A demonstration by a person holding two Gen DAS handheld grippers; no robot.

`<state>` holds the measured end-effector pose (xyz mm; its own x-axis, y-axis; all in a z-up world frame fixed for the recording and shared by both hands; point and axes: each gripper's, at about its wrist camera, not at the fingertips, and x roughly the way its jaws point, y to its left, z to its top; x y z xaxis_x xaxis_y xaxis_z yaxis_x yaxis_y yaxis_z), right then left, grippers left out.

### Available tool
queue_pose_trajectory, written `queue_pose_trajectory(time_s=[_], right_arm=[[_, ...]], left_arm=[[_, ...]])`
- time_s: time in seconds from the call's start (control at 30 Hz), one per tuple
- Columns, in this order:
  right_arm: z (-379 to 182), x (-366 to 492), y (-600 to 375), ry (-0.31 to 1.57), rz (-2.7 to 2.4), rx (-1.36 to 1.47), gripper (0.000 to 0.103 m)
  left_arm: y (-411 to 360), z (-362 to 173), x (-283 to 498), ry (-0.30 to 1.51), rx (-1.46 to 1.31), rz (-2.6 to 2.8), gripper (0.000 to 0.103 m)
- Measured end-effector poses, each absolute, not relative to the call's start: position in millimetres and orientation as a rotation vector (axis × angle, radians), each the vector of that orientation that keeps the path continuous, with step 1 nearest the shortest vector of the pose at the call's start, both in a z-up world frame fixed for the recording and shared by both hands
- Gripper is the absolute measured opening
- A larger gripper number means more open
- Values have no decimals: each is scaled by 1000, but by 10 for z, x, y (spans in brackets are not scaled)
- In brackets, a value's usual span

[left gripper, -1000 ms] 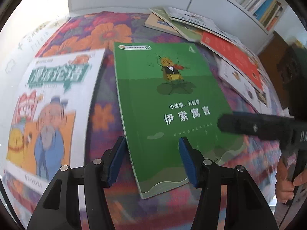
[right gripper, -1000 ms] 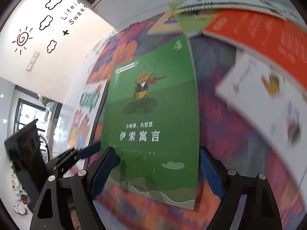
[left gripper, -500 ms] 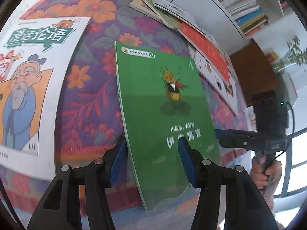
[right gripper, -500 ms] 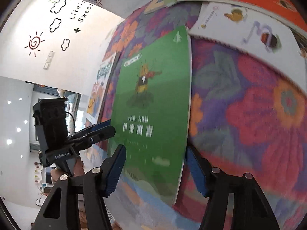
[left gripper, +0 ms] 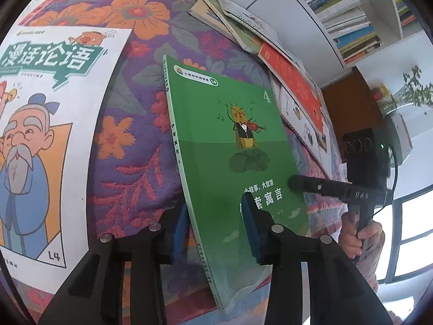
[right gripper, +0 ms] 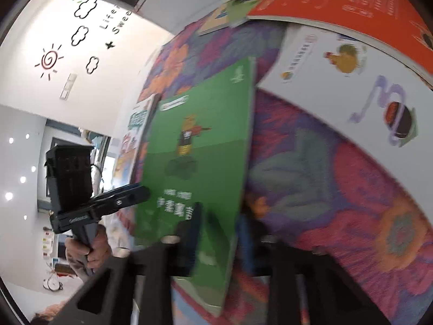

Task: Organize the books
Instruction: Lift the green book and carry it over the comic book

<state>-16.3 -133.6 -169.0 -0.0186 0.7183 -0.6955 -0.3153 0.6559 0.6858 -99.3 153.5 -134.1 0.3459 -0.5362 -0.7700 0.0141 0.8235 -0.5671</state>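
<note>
A green book (left gripper: 230, 149) with a violin-playing insect on its cover sits tilted on the floral cloth (left gripper: 130, 149), its spine edge raised. My left gripper (left gripper: 215, 205) straddles the near spine corner. One pad is behind the spine, the other lies on the cover, and the jaws are closing with a gap still showing. From the right, my right gripper (left gripper: 295, 183) reaches onto the cover. In the blurred right wrist view the right gripper (right gripper: 220, 214) is shut on the green book (right gripper: 200, 149) at its right edge, and the left gripper (right gripper: 143, 191) comes in from the left.
A large white cartoon book (left gripper: 40, 135) lies left of the green one. An orange-red book (left gripper: 295, 89), a white picture book (right gripper: 338, 81) and several thin books overlap along the far right. A bookshelf (left gripper: 343, 8) stands behind. A hand (left gripper: 362, 238) holds the right gripper's handle.
Both pairs of jaws have narrowed, and the right pair closed onto the green book's edge. The book's spine side has tipped up off the cloth. Both cameras moved closer and swung.
</note>
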Motion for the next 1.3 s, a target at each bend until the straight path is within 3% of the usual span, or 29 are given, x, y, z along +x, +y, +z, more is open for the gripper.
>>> queue_pose_trajectory(time_s=[0.3, 0.7, 1.3], right_arm=[[-1782, -86, -1425, 1323, 974, 428, 14], [-1493, -332, -1272, 1218, 823, 216, 19], [-1387, -471, -1261, 1198, 774, 209, 19]], left_arm=[[1611, -1388, -904, 1150, -536, -363, 25], [1398, -1287, -941, 1122, -361, -261, 27], [1274, -1191, -930, 1148, -311, -195, 27]])
